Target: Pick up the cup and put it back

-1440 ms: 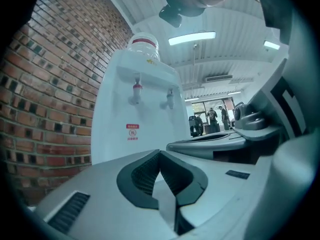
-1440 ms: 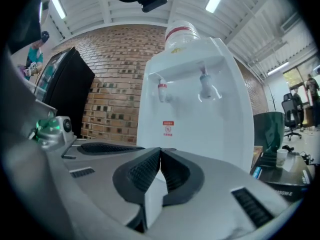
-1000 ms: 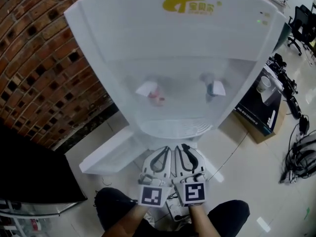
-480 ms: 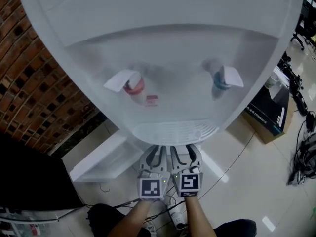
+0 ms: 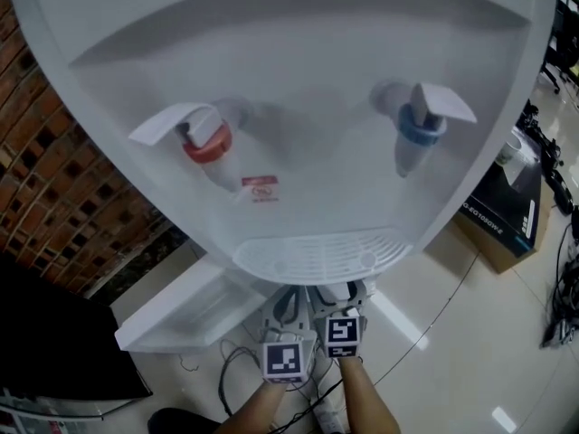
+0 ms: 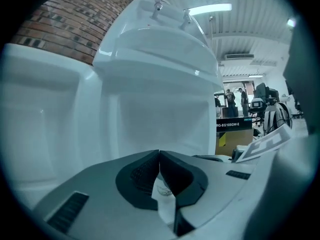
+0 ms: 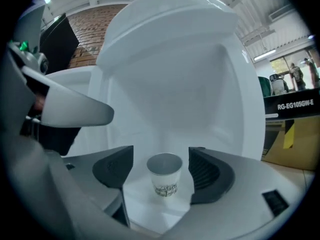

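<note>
Wider than 1 second ago, right gripper (image 7: 160, 158) fingers (image 7: 206, 171) opening around upright cup (image 7: 164, 178); left gripper (image 6: 159, 156) fingers (image 6: 141, 174) together.

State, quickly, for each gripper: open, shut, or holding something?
Left gripper: shut, jaw tips together, holding nothing.
Right gripper: jaws opening, wide apart; the cup stands between them, untouched.

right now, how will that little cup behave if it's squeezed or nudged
The cup looks thin-walled and disposable, so it probably dents under a hard squeeze. It seems empty, so it is likely light and easy to tip if nudged.
</note>
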A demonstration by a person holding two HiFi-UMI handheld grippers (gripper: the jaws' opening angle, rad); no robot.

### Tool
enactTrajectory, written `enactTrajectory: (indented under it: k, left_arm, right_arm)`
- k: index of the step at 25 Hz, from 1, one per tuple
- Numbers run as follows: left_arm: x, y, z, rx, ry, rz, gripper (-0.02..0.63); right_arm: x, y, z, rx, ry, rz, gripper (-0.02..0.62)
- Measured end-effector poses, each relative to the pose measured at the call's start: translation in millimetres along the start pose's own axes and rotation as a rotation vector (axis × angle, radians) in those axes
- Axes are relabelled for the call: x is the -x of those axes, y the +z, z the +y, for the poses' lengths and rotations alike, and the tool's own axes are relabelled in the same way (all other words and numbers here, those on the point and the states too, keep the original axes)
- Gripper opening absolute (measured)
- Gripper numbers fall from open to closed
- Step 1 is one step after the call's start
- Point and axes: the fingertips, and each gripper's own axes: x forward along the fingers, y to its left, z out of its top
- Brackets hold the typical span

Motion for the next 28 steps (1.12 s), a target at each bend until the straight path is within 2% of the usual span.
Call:
enactTrajectory:
  k: [3,5,12,14,19,28]
  left_arm:
    - [1.4,-8.6,-1.0,-0.03,-0.004,0.008,0.0]
    - [-0.8,-12.0,-3.8,-0.031,-0.009,0.013,0.0]
    - [-1.7,-17.4,-10.2,-0.029,-0.027,0.02,0.0]
    - [-0.9,-17.4,-7.4,-0.023,-0.02,0.017,0.0]
    - [1.1,-12.8,-9.2,-0.017,-0.024,0.003,0.0]
    - [7.2,-0.1,-5.5,-0.017,-0.025,-0.007,0.0]
  right_arm:
    - [-14.8,-21.1,-3.8,0.002,-0.002,0.031,0.356]
    - [-23.9,-30.8,-6.8,0.001,0.0,0.046,0.394]
    - [-51.7,-52.3,-16.4,0.006,-0.016,0.088,0.394]
    - [-54.4,-50.6,-16.6,0.015,-0.02,0.084,0.324]
    - [-50.1,-44.0,-15.5,0.035,-0.019,0.076,0.321]
    - [-15.6,-8.9,-0.1,0.026,-0.005,0.034,0.316]
